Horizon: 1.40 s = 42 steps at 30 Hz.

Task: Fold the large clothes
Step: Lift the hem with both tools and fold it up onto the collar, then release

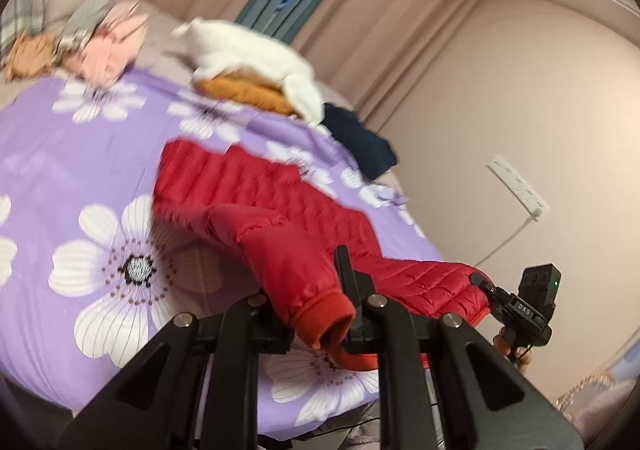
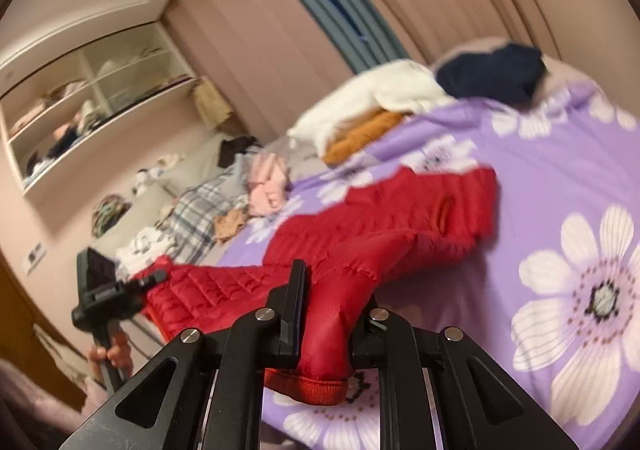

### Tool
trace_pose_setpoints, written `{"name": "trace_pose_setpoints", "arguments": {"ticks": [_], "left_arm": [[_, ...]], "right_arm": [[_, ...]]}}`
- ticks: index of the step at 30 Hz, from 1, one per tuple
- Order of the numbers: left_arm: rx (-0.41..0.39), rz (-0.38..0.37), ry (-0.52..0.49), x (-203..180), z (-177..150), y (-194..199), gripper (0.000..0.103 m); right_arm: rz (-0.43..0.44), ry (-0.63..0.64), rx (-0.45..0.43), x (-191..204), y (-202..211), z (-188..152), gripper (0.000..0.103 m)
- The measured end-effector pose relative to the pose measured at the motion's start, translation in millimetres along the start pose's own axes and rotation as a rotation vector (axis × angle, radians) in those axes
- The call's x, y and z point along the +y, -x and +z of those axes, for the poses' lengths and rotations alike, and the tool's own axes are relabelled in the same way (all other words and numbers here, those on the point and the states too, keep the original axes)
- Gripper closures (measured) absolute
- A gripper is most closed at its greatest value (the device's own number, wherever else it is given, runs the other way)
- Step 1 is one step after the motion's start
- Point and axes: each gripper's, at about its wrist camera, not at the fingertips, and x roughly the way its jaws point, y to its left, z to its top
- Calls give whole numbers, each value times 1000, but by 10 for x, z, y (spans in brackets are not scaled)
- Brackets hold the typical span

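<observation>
Between both grippers' fingers, red jacket (image 1: 256, 190) cuffs sit pinched.

The left wrist camera sits just behind the left gripper (image 1: 320, 302), looking forward along its fingers and slightly down over the near edge of the bed (image 1: 60, 170) toward the curtains (image 1: 360, 10) and the far right corner; it is tilted. The right wrist camera looks likewise from behind the right gripper (image 2: 324, 314), facing across the bed toward the shelves (image 2: 92, 106) at the far left. Both sit close over the red jacket (image 1: 280, 210) and share it, the bedspread, the clothes pile (image 2: 380, 106) and the curtains. Each view also catches the other gripper.
</observation>
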Motion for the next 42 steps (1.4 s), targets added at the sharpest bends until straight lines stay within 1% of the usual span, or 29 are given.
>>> {"name": "trace_pose_setpoints", "arguments": {"ticks": [3,8,11,12,14,17,20,23,29,31,35,40,42], "left_arm": [[-39,-26,-50,-165,14,224,86],[-92,-76,-80,-345,63,525,86],[-120,-100,-106,-419,112,577,85],[-129,-98,-113,-427,131,568,85],[-138,-86,-115,-405,182,499,85],[-121,-50,-83,-299,273,287,85],[-93,-19,-27,-136,381,18,85],[-87,36,-7,-6,462,-209,85],[-54,99,54,309,666,-699,83],[-25,112,84,412,731,-896,83],[25,162,115,620,813,-1280,83],[89,232,169,928,813,-1736,83],[109,264,189,1049,802,-1911,81]], "right_arm": [[39,55,-20,146,168,31,86],[106,121,-74,309,380,114,86],[139,131,-111,311,398,195,86],[149,121,-121,282,377,230,86],[138,101,-126,207,291,282,86],[118,52,-108,35,98,362,86],[89,1,-88,-139,-119,433,86],[56,-31,-83,-293,-290,494,86],[-19,-92,-53,-619,-675,620,86],[-62,-103,-35,-723,-832,645,86],[-99,-148,3,-963,-1125,665,86],[-166,-207,62,-1260,-1497,653,86],[-189,-211,78,-1345,-1640,664,86]]}}
